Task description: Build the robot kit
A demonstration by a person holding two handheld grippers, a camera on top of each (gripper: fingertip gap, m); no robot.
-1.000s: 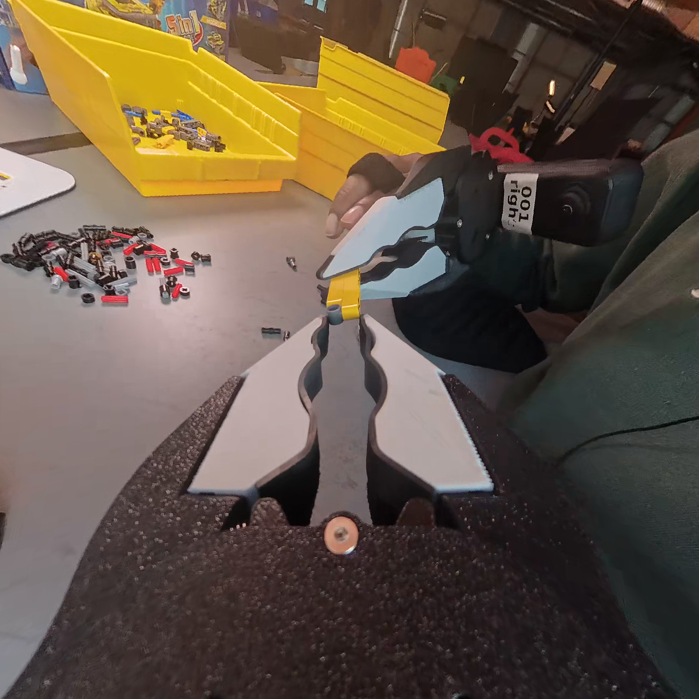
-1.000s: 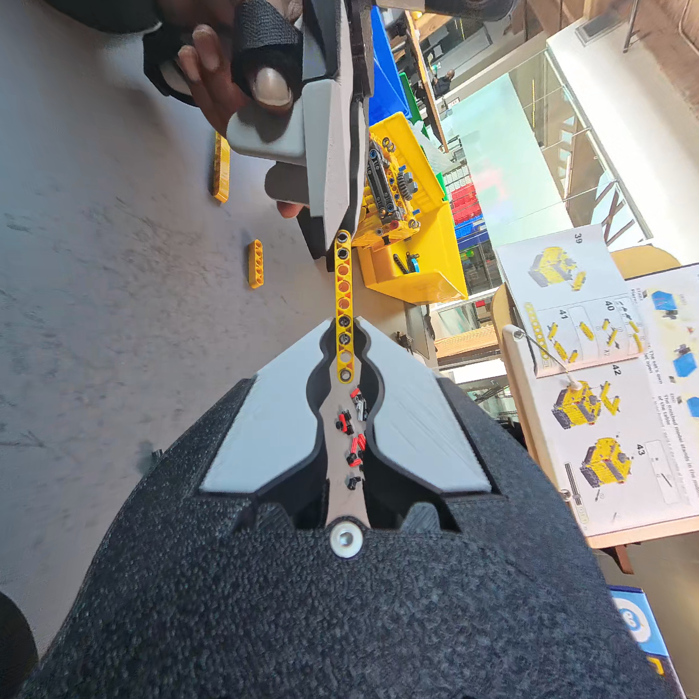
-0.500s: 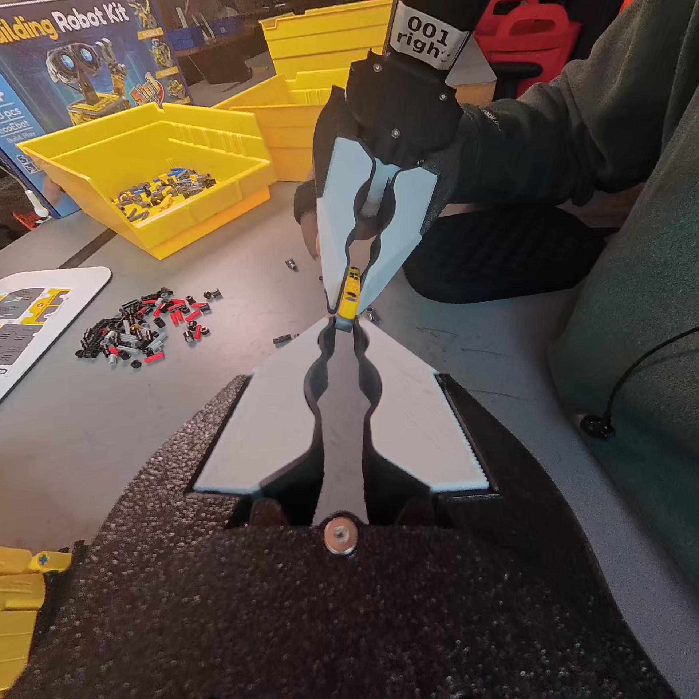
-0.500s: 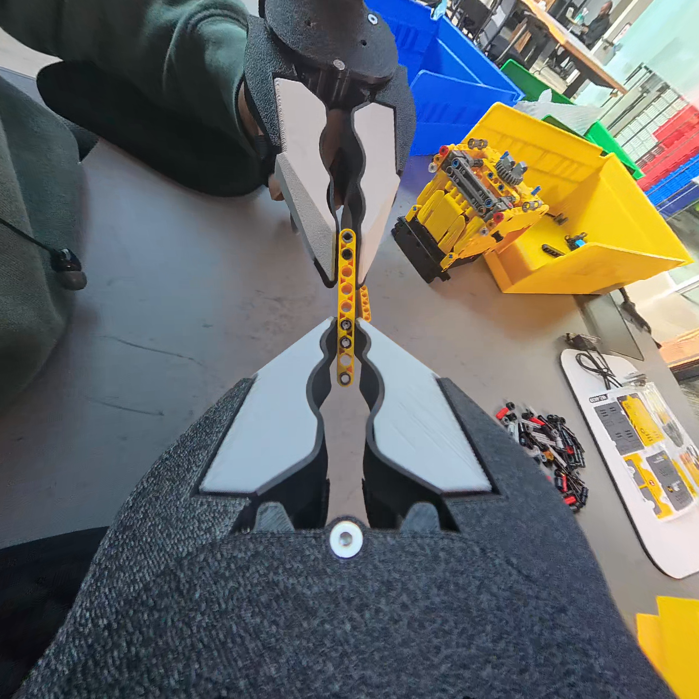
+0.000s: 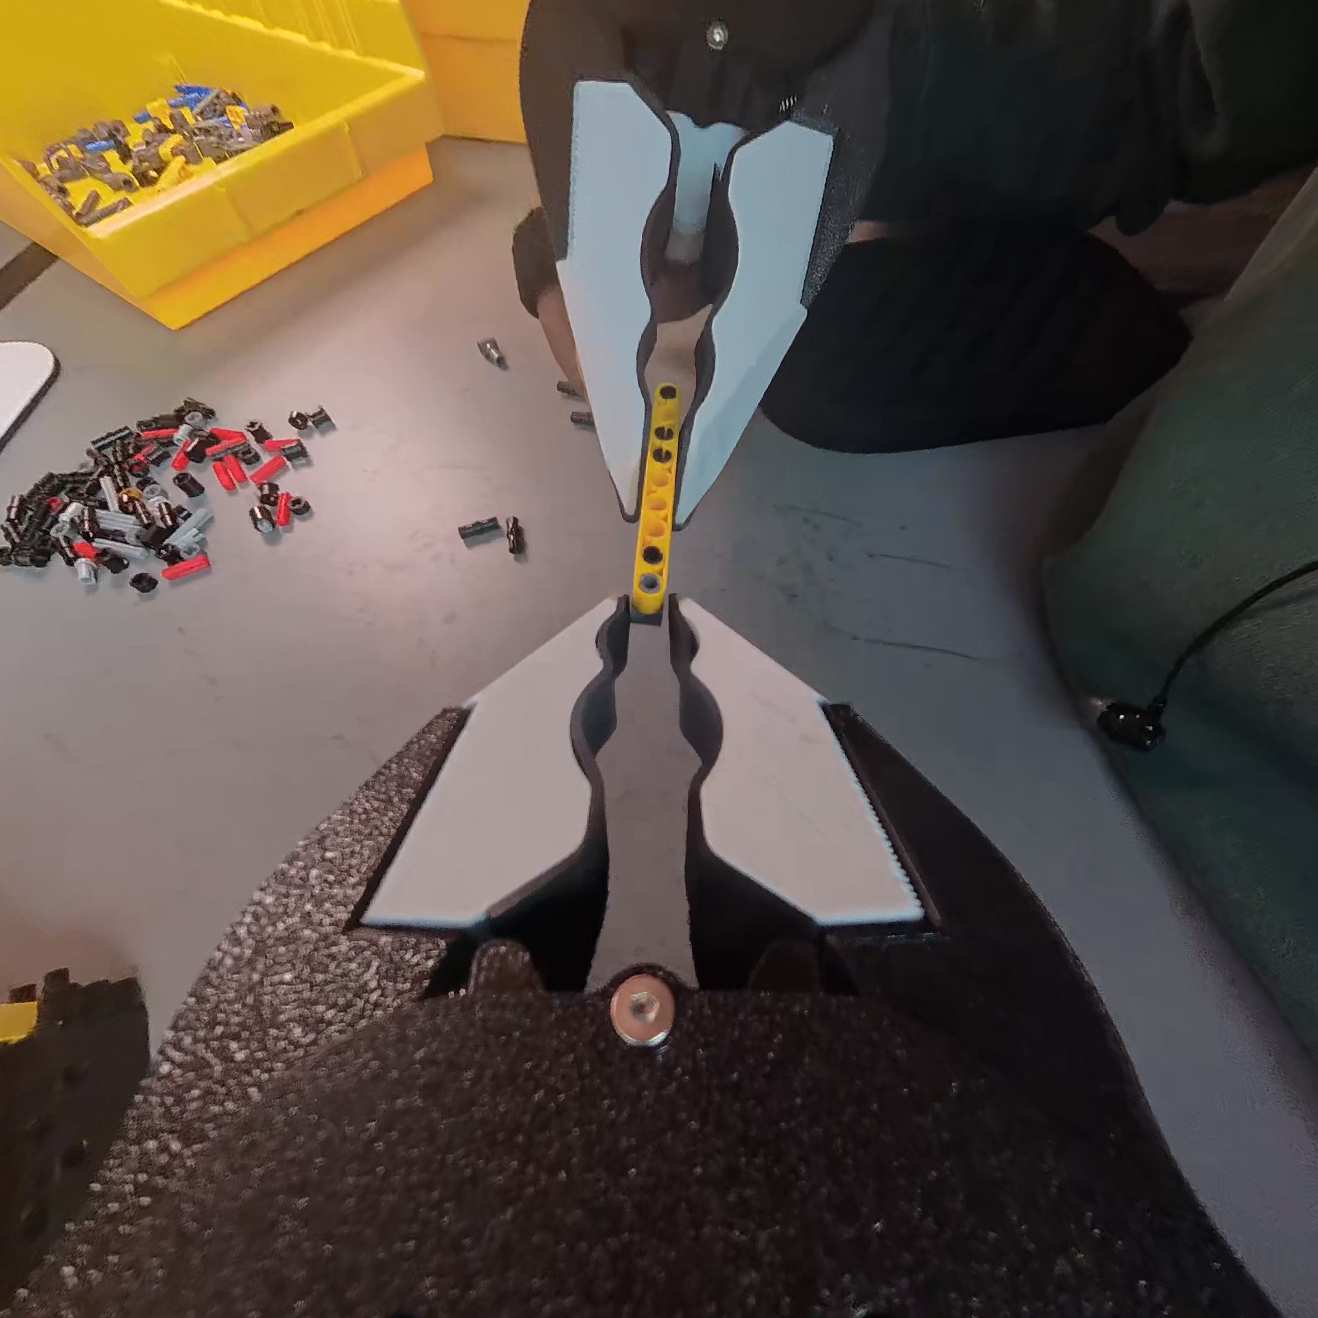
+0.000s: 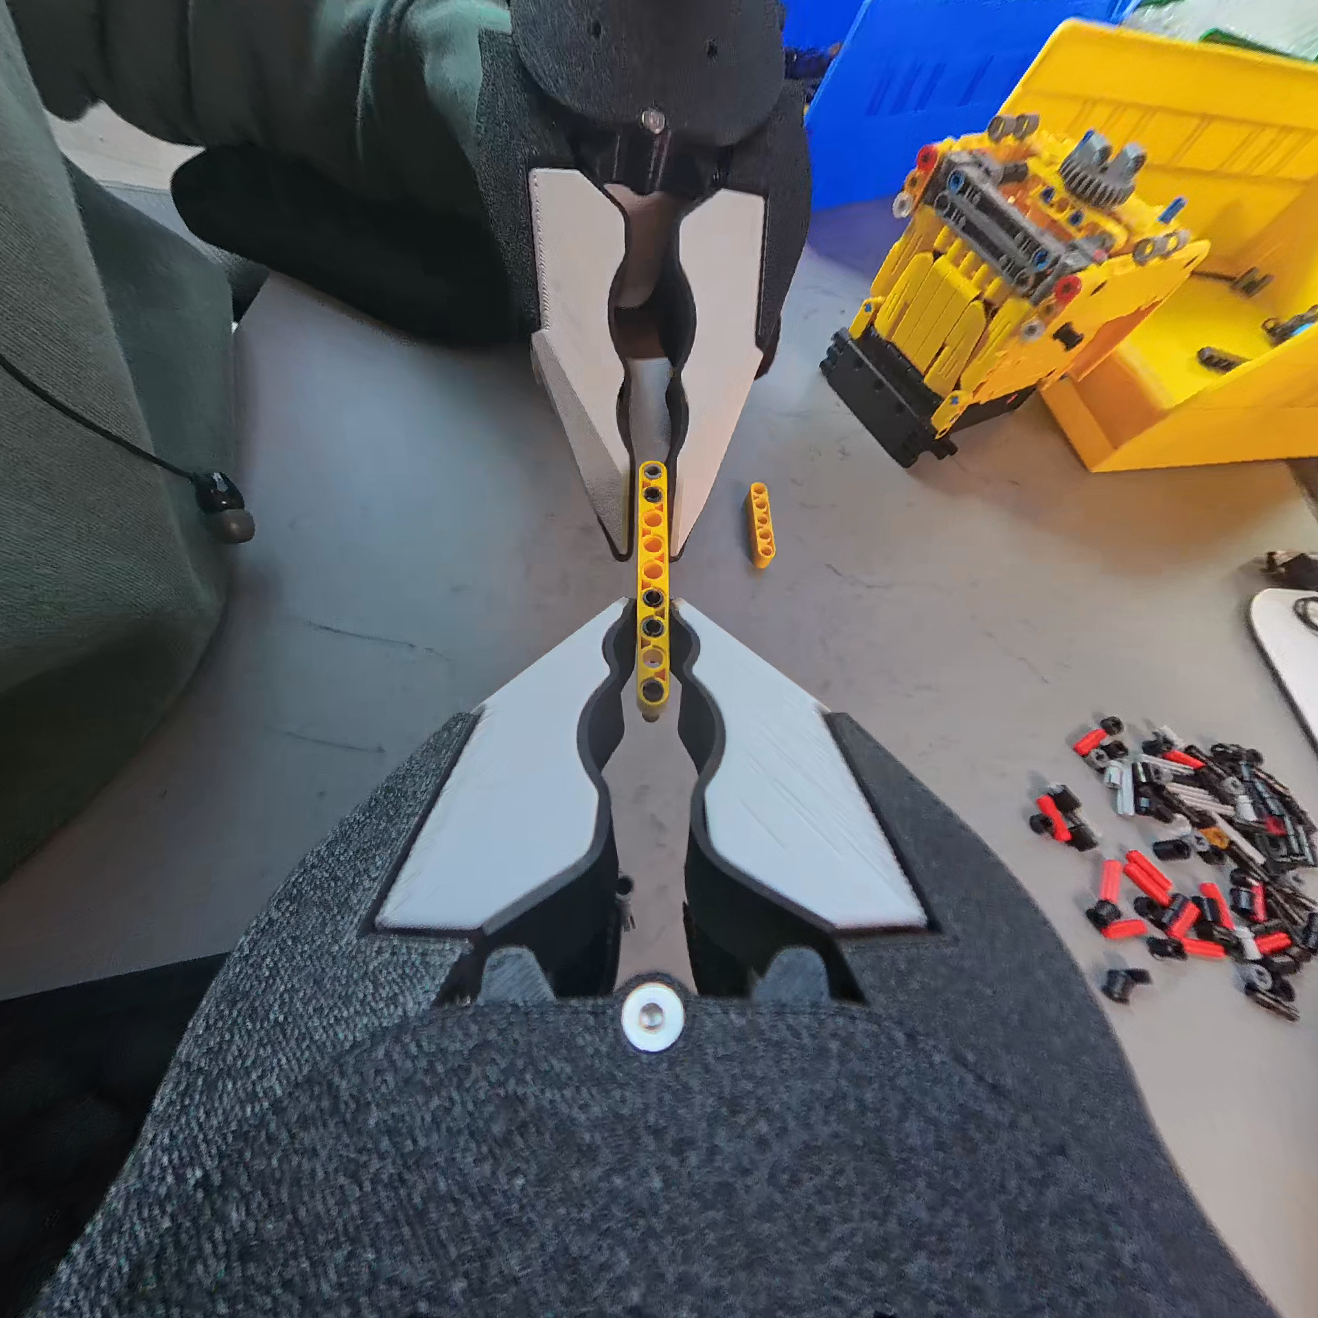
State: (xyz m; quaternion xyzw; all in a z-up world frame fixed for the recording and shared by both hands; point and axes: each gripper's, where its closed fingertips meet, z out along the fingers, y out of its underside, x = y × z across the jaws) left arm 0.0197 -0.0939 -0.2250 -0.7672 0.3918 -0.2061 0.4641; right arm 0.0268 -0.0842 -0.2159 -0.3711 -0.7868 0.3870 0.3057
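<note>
A long yellow beam with a row of holes is held level above the grey table, between two grippers that face each other tip to tip. My right gripper is shut on one end of the beam, which runs back between its fingers. My left gripper is closed narrowly on the other end, where a small dark grey bit shows under the beam. The right gripper shows opposite in the left wrist view. The left gripper shows opposite in the right wrist view.
A pile of small black, red and grey pins lies on the table. A yellow bin of parts stands far left. A yellow model vehicle leans on another yellow bin. A short yellow beam and loose black pins lie nearby. Only a small space, under 4 cm, lies between the two pairs of fingers. The yellow model vehicle is about equally far from each gripper, around 20 centimeters.
The right gripper has swung from sideways to facing the left gripper head on. The two grippers have drawn level with the beam between them. The left jaws have narrowed onto the beam's end.
</note>
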